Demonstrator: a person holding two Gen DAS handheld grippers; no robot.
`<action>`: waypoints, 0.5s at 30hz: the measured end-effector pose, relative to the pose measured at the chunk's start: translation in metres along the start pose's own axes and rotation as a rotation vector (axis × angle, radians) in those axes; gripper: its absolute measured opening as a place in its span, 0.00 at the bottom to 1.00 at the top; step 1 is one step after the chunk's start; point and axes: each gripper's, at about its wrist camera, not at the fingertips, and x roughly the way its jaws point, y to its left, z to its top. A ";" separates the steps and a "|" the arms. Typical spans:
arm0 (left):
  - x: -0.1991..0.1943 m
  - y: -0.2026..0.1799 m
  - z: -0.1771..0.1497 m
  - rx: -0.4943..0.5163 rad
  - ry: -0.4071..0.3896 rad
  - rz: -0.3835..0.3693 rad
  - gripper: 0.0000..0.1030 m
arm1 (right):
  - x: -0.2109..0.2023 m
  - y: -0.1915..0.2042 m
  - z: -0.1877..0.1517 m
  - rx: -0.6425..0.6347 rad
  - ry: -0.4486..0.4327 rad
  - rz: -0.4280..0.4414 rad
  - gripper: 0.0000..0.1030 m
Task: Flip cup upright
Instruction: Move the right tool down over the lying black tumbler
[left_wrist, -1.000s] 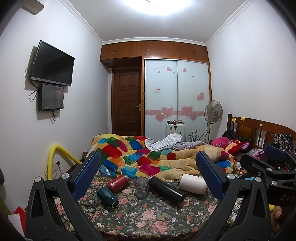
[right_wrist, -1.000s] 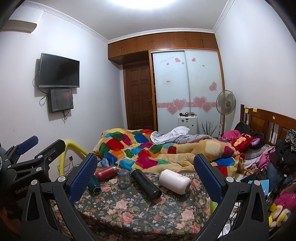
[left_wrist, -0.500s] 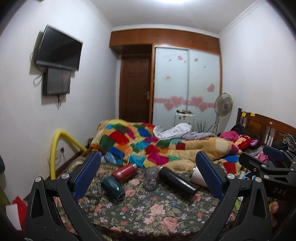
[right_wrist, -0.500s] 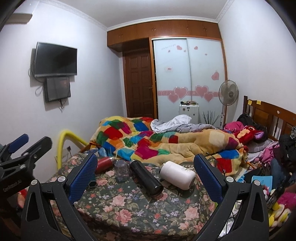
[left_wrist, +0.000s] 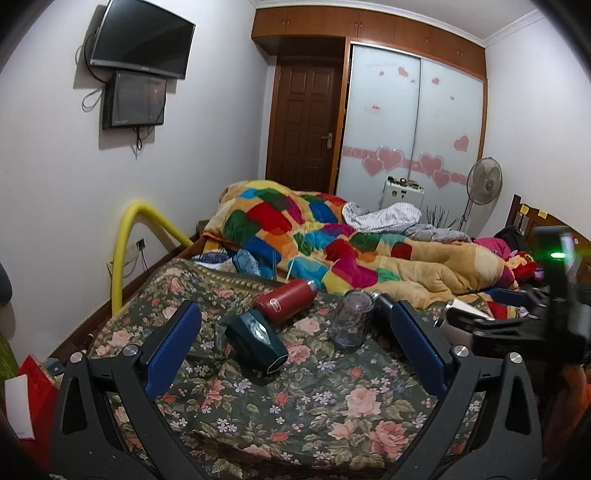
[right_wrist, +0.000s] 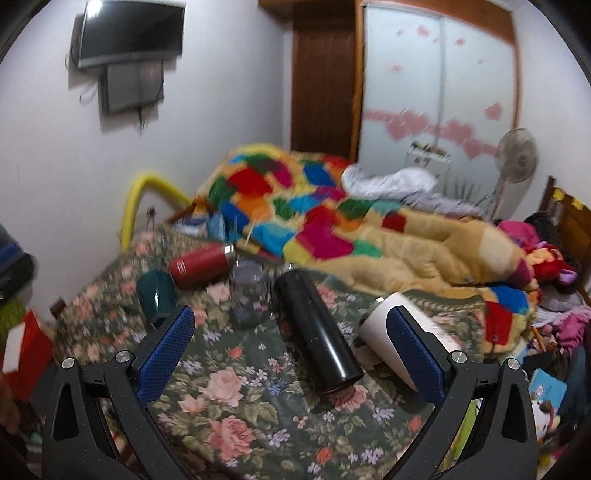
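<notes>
Several cups lie on a floral cloth (left_wrist: 332, 413). A dark green cup (left_wrist: 255, 340) lies on its side; it also shows in the right wrist view (right_wrist: 157, 293). A red flask (left_wrist: 285, 301) (right_wrist: 201, 264) lies behind it. A clear glass (left_wrist: 349, 319) (right_wrist: 249, 291) stands mouth down. A black flask (right_wrist: 317, 328) and a white cup (right_wrist: 384, 334) lie on their sides. My left gripper (left_wrist: 295, 350) is open and empty, with the green cup between its fingers' line. My right gripper (right_wrist: 291, 347) is open and empty over the black flask.
A patchwork quilt (left_wrist: 332, 243) is heaped on the bed behind the cups. A yellow tube (left_wrist: 125, 243) arches at the left wall. Clothes and toys (right_wrist: 554, 258) pile at the right. A fan (left_wrist: 484, 181) stands by the wardrobe.
Both grippers have moved forward and down toward the cups, which now look larger. The right wrist view is blurred from motion. Both grippers stay open.
</notes>
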 end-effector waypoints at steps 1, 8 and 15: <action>0.005 0.001 -0.002 -0.004 0.007 0.007 1.00 | 0.016 -0.002 0.001 -0.018 0.045 0.000 1.00; 0.032 0.006 -0.011 -0.015 0.038 -0.021 1.00 | 0.102 -0.015 0.001 -0.071 0.299 0.023 0.94; 0.043 0.001 -0.016 0.014 0.032 -0.024 1.00 | 0.146 -0.023 0.000 -0.075 0.445 0.089 0.90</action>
